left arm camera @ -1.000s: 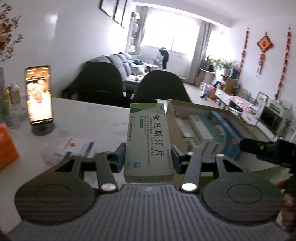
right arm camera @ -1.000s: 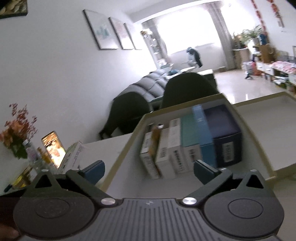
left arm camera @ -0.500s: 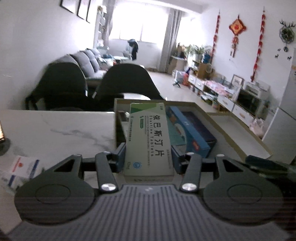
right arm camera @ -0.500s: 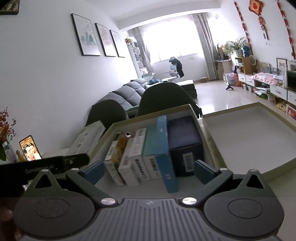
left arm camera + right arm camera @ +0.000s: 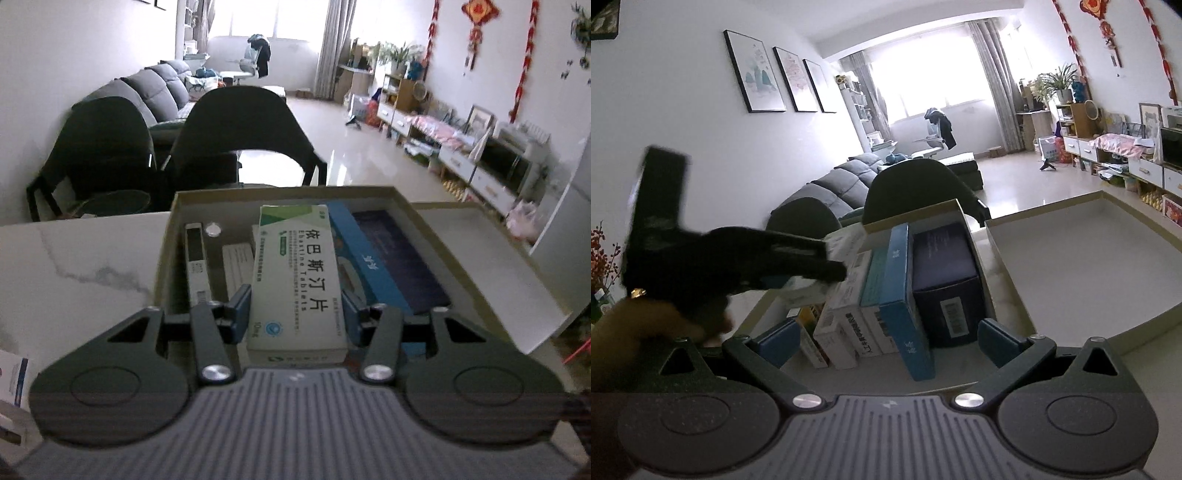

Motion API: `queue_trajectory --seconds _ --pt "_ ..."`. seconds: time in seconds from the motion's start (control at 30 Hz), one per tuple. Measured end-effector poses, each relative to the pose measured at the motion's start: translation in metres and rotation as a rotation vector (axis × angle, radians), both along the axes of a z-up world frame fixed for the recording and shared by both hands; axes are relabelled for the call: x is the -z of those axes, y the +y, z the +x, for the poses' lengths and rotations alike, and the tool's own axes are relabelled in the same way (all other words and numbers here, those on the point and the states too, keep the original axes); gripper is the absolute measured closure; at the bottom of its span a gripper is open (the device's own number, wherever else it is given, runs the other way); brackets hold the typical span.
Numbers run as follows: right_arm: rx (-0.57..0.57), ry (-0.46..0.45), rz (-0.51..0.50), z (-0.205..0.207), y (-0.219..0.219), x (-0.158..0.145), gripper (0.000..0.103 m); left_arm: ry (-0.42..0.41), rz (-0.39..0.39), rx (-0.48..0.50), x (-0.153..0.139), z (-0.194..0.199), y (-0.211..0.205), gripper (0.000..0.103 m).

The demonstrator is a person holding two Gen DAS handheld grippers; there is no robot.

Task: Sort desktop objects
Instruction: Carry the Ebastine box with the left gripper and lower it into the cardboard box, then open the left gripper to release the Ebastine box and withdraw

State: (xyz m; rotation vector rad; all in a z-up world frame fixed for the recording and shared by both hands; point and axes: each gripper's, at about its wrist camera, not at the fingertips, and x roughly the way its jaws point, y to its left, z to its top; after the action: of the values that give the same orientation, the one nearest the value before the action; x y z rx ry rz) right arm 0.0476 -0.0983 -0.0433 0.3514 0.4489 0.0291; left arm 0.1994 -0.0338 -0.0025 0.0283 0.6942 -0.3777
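My left gripper (image 5: 295, 306) is shut on a white and green medicine box (image 5: 295, 266), its pads pressing the long sides. It holds the box flat above the open cardboard storage box (image 5: 280, 192). Inside stand a light blue box (image 5: 365, 266), a dark navy box (image 5: 402, 254) and white boxes (image 5: 236, 266). In the right wrist view the left gripper (image 5: 827, 269) reaches in from the left over the storage box (image 5: 916, 212), a hand behind it. My right gripper (image 5: 886, 339) is open at the near end of the row of upright boxes, gripping nothing.
The storage box's lid (image 5: 1071, 266) lies open side up just right of it on the white marble table (image 5: 81, 258). Two dark chairs (image 5: 236, 129) stand behind the table's far edge. A small packet (image 5: 14, 376) lies at the left. Red flowers (image 5: 602, 254) are far left.
The left gripper carried the medicine box rightward from beside the phone to above the storage box, entering the right wrist view. The right gripper shifted a little towards the box.
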Motion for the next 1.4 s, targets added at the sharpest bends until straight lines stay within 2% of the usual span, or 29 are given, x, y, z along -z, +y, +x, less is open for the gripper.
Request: queue_trajectory --seconds 0.3,0.83,1.0,1.07,1.17,1.4 --pt "-0.009 -0.006 -0.004 0.001 0.001 0.001 0.0 0.039 0.037 -0.031 0.008 0.014 -0.013 0.055" --pt "-0.019 -0.007 0.006 -0.003 0.001 -0.003 0.0 0.111 -0.026 -0.074 0.008 0.036 -0.032 0.053" --pt "-0.019 -0.005 -0.001 -0.003 0.005 -0.004 0.0 0.12 -0.019 -0.072 0.008 0.037 -0.031 0.044" --pt "-0.02 -0.006 -0.003 -0.003 0.006 -0.005 0.0 0.124 -0.022 -0.077 0.007 0.038 -0.029 0.035" --pt "-0.021 -0.006 -0.006 -0.003 0.008 -0.005 0.0 0.12 -0.03 -0.077 0.003 0.036 -0.024 0.027" --pt "-0.024 -0.01 -0.018 -0.006 0.013 -0.008 0.0 0.079 -0.063 -0.062 -0.013 0.019 -0.01 0.02"
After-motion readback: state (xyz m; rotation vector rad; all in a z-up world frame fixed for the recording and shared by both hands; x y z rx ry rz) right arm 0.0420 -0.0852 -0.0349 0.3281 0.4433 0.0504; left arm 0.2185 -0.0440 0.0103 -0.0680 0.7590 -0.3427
